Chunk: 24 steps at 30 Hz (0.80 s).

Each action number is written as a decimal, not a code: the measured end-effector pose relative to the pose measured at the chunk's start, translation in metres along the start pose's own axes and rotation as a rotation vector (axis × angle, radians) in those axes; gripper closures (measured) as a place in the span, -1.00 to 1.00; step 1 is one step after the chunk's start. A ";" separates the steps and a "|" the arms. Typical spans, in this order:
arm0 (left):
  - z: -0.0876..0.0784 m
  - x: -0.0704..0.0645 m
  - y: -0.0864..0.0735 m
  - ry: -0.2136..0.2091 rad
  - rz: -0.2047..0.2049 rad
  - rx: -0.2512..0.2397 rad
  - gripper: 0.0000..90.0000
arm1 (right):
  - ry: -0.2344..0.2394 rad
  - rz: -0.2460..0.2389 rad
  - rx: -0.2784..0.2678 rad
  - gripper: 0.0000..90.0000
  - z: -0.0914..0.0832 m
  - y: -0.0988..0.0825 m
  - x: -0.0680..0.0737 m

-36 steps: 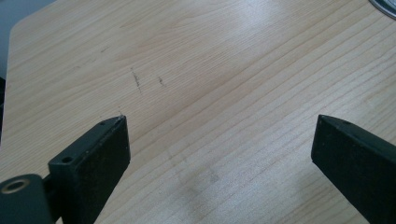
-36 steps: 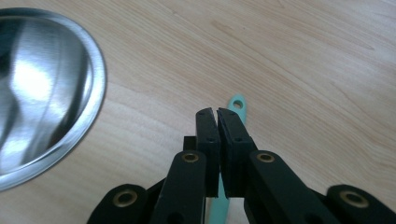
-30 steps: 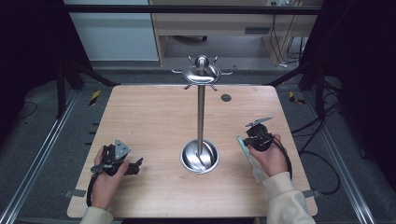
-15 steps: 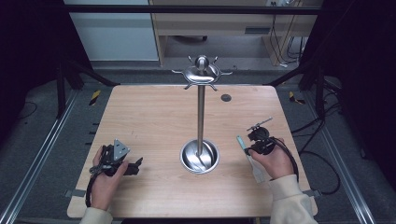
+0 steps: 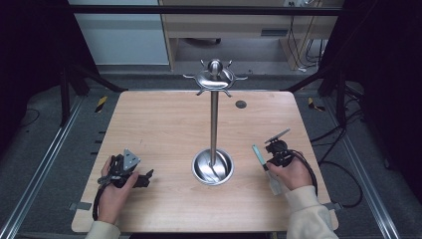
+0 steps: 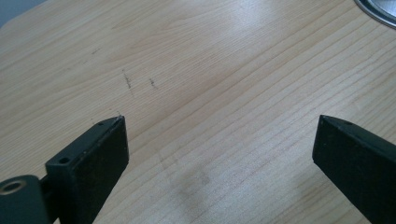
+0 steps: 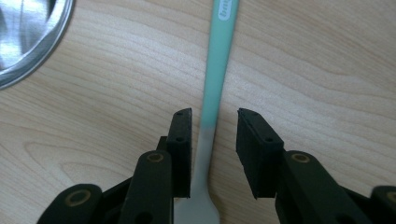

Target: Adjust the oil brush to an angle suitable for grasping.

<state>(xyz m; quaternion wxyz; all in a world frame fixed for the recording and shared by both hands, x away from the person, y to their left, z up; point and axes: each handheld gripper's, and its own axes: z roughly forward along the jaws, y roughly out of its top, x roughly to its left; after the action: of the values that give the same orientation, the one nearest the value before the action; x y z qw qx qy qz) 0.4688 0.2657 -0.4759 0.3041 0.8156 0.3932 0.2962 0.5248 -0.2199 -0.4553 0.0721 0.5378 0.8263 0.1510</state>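
The right gripper sits low over the table with the spatula between its two black jaws. The jaws have just been closing and stand narrow, one on each side of the thin neck, but they do not squeeze it yet. So this looks like the picking-up step. Next, the jaws need to pinch the neck tight, then lift. The spatula lies flat by the right hand, its green handle pointing away. The left gripper rests with its jaws wide and nothing in them. Farther off stands the metal stand. I count two grippers, one spatula, one stand
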 end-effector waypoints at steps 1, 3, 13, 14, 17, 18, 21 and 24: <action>0.000 0.000 0.000 0.000 0.000 0.000 -0.93 | 0.000 0.000 0.000 0.49 0.000 0.000 0.000; 0.001 0.000 0.000 0.000 0.000 0.000 -0.93 | -0.003 0.008 0.010 0.50 0.003 0.000 -0.001; -0.001 0.002 -0.002 0.003 -0.012 0.000 -0.93 | 0.019 0.020 0.039 0.56 0.008 0.006 -0.002; -0.001 0.002 -0.002 0.003 -0.013 -0.002 -0.93 | 0.019 0.020 0.039 0.56 0.008 0.006 -0.002; -0.001 0.002 -0.001 0.003 -0.011 -0.002 -0.93 | 0.017 0.031 0.052 0.58 0.010 0.007 -0.003; 0.000 0.001 -0.001 0.001 -0.010 -0.002 -0.93 | 0.020 0.029 0.057 0.59 0.011 0.008 -0.002; 0.000 0.001 -0.001 0.001 -0.004 -0.002 -0.93 | 0.024 0.033 0.060 0.61 0.012 0.008 -0.002; 0.000 0.001 -0.001 0.002 -0.005 -0.002 -0.93 | 0.019 0.028 0.066 0.64 0.014 0.009 -0.002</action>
<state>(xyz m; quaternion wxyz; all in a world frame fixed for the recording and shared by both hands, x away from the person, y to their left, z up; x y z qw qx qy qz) 0.4687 0.2669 -0.4763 0.3052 0.8141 0.3955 0.2963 0.5369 -0.2161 -0.4656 0.0443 0.5500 0.8239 0.1296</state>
